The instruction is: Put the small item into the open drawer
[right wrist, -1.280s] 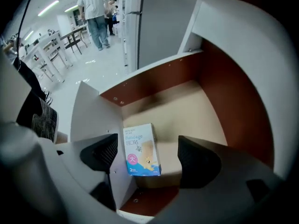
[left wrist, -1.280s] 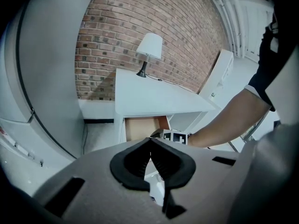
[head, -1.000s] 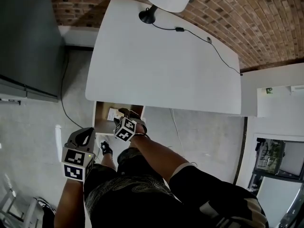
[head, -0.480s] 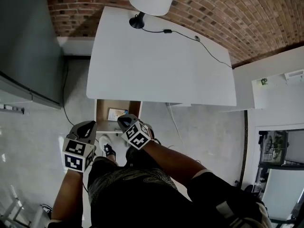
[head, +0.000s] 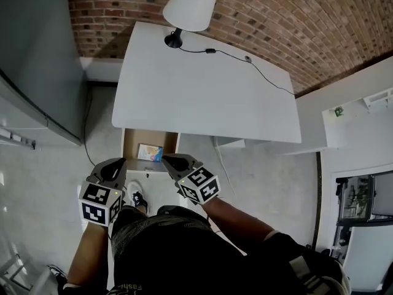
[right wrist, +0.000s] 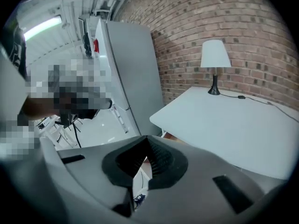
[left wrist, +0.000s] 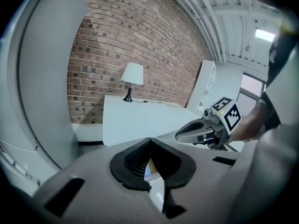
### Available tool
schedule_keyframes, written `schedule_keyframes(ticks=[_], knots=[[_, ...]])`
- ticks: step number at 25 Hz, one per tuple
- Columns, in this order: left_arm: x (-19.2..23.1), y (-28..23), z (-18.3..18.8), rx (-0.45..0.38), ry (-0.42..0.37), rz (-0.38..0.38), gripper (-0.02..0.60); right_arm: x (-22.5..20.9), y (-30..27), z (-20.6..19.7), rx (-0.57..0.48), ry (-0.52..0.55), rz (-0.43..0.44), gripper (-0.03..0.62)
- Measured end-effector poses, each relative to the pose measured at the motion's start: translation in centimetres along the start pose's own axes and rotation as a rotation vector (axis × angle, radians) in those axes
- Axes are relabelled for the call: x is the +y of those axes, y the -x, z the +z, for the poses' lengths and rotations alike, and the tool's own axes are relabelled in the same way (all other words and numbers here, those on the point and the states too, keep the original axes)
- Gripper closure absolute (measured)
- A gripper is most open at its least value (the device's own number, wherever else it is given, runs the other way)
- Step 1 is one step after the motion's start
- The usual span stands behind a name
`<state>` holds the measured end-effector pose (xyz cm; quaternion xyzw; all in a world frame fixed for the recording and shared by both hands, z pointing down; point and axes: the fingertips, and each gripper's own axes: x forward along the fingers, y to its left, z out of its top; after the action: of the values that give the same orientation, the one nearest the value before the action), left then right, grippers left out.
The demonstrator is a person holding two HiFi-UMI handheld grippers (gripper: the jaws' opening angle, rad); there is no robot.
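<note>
A brick wall [head: 276, 17] runs along the far side of the scene. A tall grey cabinet [head: 37, 60] stands at the far left against it. A white table [head: 202, 91] sits in front of the wall, over a pale floor [head: 264, 177].

A lamp [head: 190, 5] with a white shade stands at the table's far left corner. Its thin black cable [head: 245, 57] trails to the right across the far part of the tabletop.

Under the table's near left edge a brown drawer [head: 127, 149] is pulled out toward the person. The small item [head: 150, 152], a flat pale blue and white piece, lies inside the drawer on its bottom, touched by neither tool.

The left gripper [head: 113, 165] is held just near and left of the drawer. Its jaws are closed tip to tip with nothing between them, as its own view shows.

The right gripper [head: 169, 160] hangs at the drawer's near right corner, above its near edge and close beside the left one. Its jaws are fully closed and hold nothing. Both tools point toward the table and the wall beyond.
</note>
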<state>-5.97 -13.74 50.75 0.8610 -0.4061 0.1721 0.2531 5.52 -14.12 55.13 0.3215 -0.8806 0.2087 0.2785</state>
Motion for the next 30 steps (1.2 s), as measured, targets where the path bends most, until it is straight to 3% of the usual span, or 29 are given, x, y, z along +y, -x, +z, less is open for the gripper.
schedule_keyframes(ticks=[13,30], knots=[[-9.4,5.0,0.4,-0.099,-0.023,0.065,0.565,3.6,11.9,-1.3,-0.158,-0.014,0.023,0.591],[-21.9,10.8,-4.9,-0.114,-0.051,0.101,0.565,9.0,22.8,-8.0,-0.238,-0.047,0.047,0.591]])
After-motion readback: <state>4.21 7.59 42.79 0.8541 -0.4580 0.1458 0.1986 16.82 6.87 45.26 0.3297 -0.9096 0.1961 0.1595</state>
